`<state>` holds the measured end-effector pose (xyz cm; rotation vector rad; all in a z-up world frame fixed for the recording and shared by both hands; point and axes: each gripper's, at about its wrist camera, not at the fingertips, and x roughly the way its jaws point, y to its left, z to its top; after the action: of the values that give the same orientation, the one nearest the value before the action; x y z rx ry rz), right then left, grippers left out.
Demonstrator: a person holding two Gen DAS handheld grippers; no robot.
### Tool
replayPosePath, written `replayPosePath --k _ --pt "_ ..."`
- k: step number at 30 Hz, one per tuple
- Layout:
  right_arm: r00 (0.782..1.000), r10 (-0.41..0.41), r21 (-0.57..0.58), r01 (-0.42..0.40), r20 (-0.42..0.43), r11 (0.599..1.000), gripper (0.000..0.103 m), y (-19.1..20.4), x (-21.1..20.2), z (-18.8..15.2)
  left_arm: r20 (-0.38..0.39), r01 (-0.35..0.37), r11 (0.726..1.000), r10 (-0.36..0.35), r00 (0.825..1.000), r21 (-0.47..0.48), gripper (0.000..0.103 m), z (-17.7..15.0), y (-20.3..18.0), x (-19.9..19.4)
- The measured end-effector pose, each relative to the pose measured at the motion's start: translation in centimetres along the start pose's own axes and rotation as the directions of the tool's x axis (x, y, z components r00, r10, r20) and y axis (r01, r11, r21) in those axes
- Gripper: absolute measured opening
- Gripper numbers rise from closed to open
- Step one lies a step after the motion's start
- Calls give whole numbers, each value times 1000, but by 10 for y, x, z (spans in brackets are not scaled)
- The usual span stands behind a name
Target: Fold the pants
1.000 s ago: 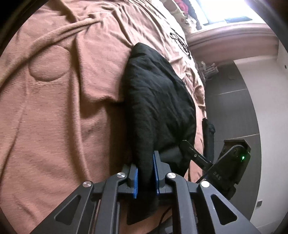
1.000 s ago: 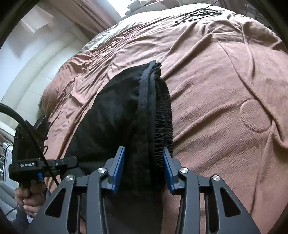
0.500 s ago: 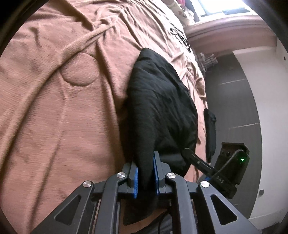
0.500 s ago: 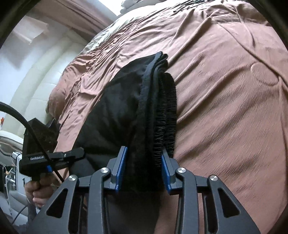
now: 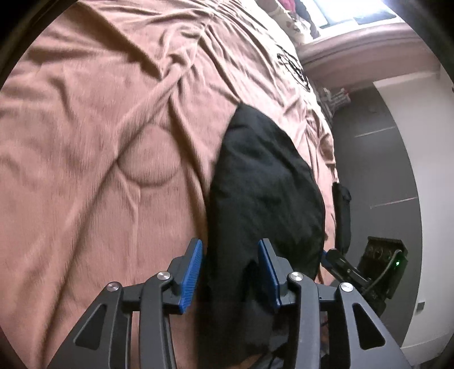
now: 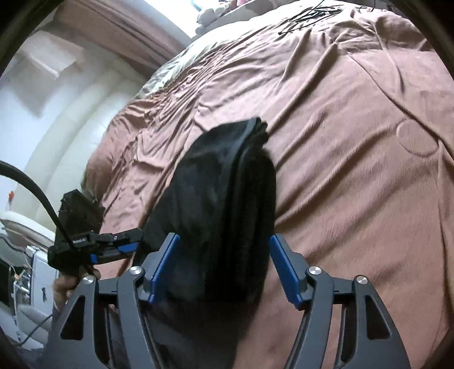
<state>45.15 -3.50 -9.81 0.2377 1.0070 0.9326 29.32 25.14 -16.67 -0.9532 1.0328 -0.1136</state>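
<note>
The black pants (image 5: pixel 264 187) lie folded in a compact stack on the brown bedspread (image 5: pixel 93 170). In the right wrist view the pants (image 6: pixel 224 198) show their layered waistband edge. My left gripper (image 5: pixel 229 272) is open, its blue pads standing on either side of the near end of the pants without pinching them. My right gripper (image 6: pixel 224 266) is open wide, its pads apart on both sides of the stack. Each gripper shows in the other's view: the right one (image 5: pixel 366 272) and the left one (image 6: pixel 96 244).
The brown bedspread (image 6: pixel 354 142) is wrinkled, with a round dent. A black cable tangle (image 6: pixel 309 14) lies at the far end of the bed. A padded white headboard (image 6: pixel 65 136) stands to the left. Grey floor (image 5: pixel 377 159) and a white wall lie beyond the bed's edge.
Both grippers have opened and let go of the pants, which now rest on the bed. The cameras have shifted slightly relative to the stack.
</note>
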Motion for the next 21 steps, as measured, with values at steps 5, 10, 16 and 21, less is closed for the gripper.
replayPosePath --k 5,10,16,21 --pt "1000 25 33 -25 -17 999 64 -6 19 13 6 10 1000 -10 1000 2 43 22 -2 10" --pt "998 46 68 -43 -39 997 64 -16 40 25 -8 13 1000 -13 1000 9 43 37 -2 23" --pt "996 75 99 -70 -55 993 69 -25 46 33 -28 12 1000 -12 1000 20 43 49 -3 38" --pt "994 89 119 -81 -69 990 69 -33 52 37 -28 21 999 -20 999 25 43 59 -4 46"
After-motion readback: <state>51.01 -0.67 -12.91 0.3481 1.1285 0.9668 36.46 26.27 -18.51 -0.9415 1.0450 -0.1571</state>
